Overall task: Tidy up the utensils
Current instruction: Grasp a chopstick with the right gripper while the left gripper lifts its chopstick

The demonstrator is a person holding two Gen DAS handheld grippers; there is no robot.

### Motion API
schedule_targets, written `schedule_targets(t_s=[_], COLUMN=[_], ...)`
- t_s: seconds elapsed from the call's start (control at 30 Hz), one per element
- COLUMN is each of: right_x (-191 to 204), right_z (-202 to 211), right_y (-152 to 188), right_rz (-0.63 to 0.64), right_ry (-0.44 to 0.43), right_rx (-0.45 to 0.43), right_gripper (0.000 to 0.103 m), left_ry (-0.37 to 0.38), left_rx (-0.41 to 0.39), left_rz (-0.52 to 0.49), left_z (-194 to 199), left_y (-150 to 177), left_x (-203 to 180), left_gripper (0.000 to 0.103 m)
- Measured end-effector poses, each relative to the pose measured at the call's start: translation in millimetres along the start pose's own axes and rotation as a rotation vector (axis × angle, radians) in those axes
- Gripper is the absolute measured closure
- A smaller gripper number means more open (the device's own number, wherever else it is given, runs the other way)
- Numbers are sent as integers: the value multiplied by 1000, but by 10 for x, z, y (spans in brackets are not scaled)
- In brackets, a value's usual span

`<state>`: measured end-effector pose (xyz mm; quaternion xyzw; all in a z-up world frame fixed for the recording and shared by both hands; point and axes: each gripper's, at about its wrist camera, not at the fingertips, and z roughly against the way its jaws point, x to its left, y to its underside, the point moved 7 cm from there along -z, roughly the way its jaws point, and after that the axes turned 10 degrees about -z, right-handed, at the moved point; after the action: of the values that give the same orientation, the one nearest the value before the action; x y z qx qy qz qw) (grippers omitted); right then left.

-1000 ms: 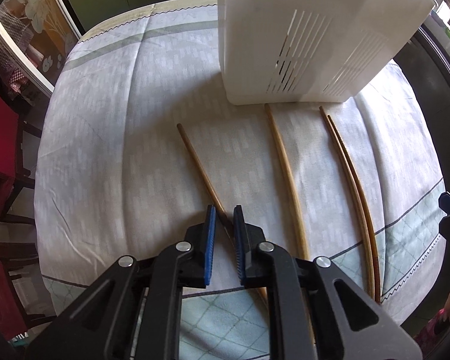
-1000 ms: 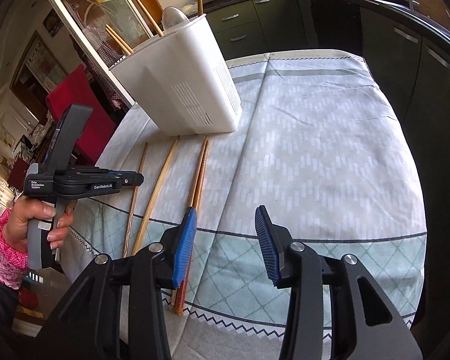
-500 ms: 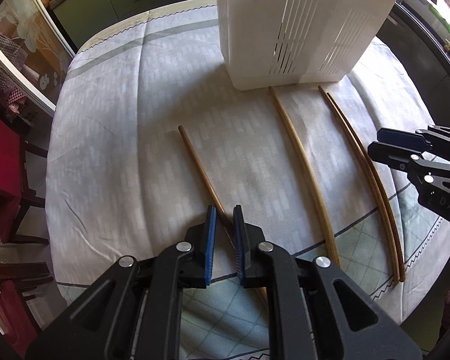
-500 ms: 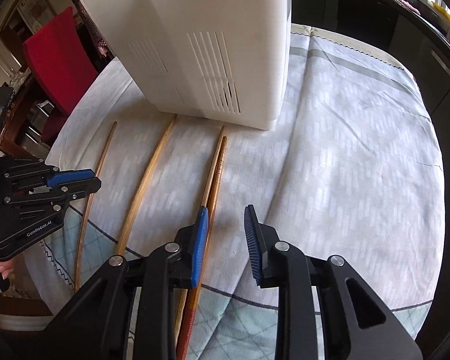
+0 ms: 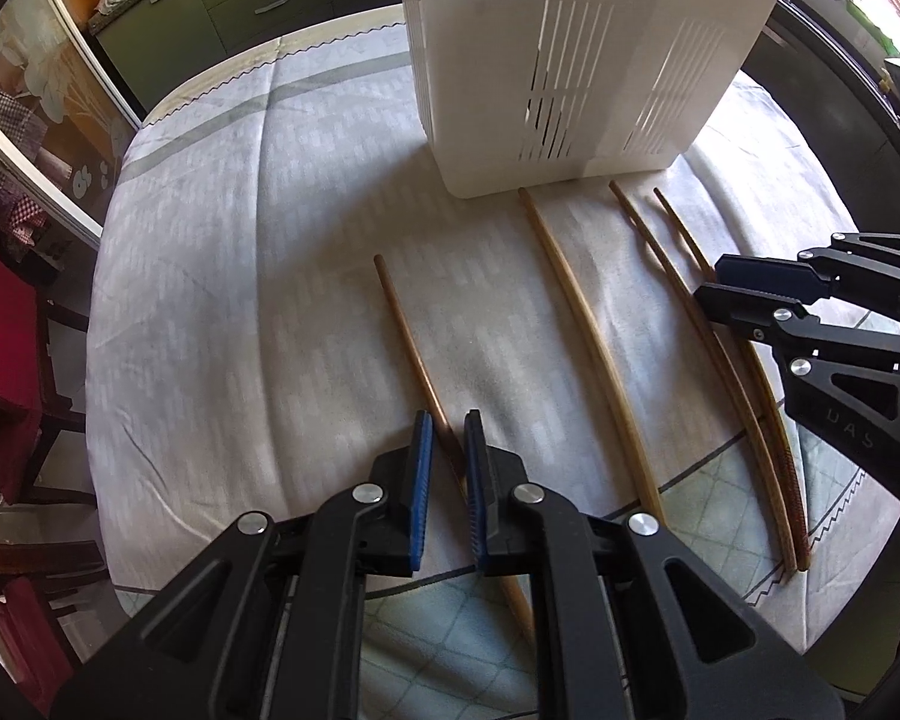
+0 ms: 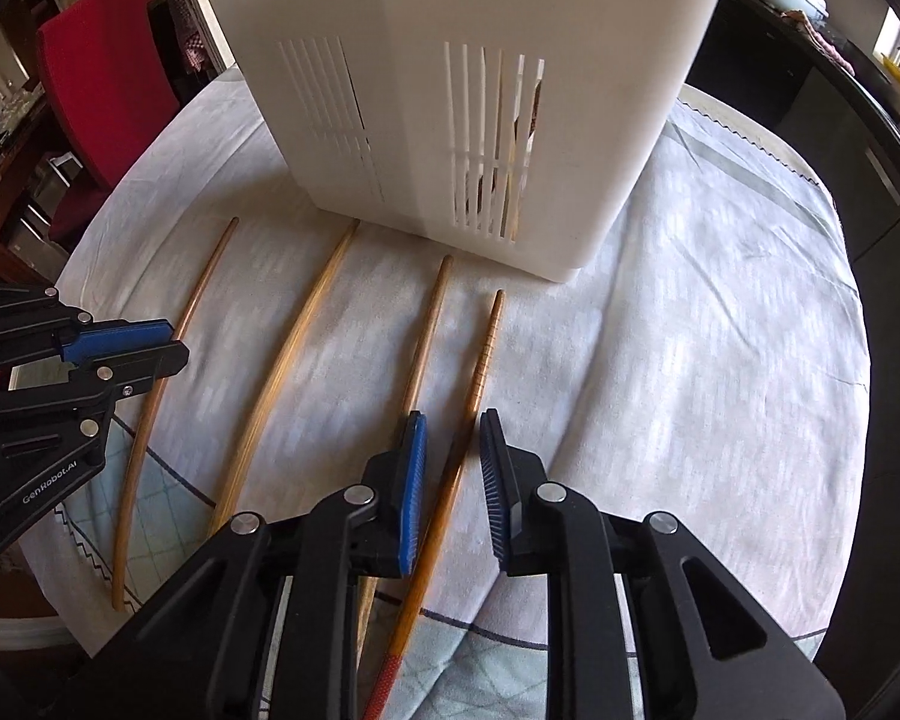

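While closing the fingers of the right gripper (image 6: 450,450) on the red-ended chopstick (image 6: 480,372), lying between them unpinched on the tabletop (image 6: 690,360) and pointing at the white utensil holder (image 6: 450,90), squeeze across that long axis; leave the left gripper (image 5: 447,450) narrow on the leftmost chopstick (image 5: 408,348) before the holder.

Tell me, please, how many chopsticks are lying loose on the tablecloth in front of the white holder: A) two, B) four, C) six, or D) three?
B: four chopsticks lie side by side on the tablecloth, their tips toward the white holder.
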<state>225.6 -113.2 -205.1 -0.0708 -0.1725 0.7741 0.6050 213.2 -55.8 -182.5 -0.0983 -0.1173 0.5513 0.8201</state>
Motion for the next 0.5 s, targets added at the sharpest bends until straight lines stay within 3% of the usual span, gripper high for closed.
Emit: schedule_targets(t_s=[0.1,0.2,0.37,0.5], right_x=[48,55,28,-22], right_z=[-38,-50,127,456], right_y=[-33,-54,-11,-2], right_rz=[5,-8,-30,-42], right_ry=[-3,-11,-53,-87], right_rx=[-3,-4,-49,-115], right_gripper=[94,96,96,96], left_ry=[1,21,38,37], left_rx=[7,17,18,-45], left_rz=[7,31,60,60], left_z=[-1,-28,-3,242], left_y=[-21,-46,-59,-102], left_x=[-16,26,98,162], left_gripper=[93,94,97,97])
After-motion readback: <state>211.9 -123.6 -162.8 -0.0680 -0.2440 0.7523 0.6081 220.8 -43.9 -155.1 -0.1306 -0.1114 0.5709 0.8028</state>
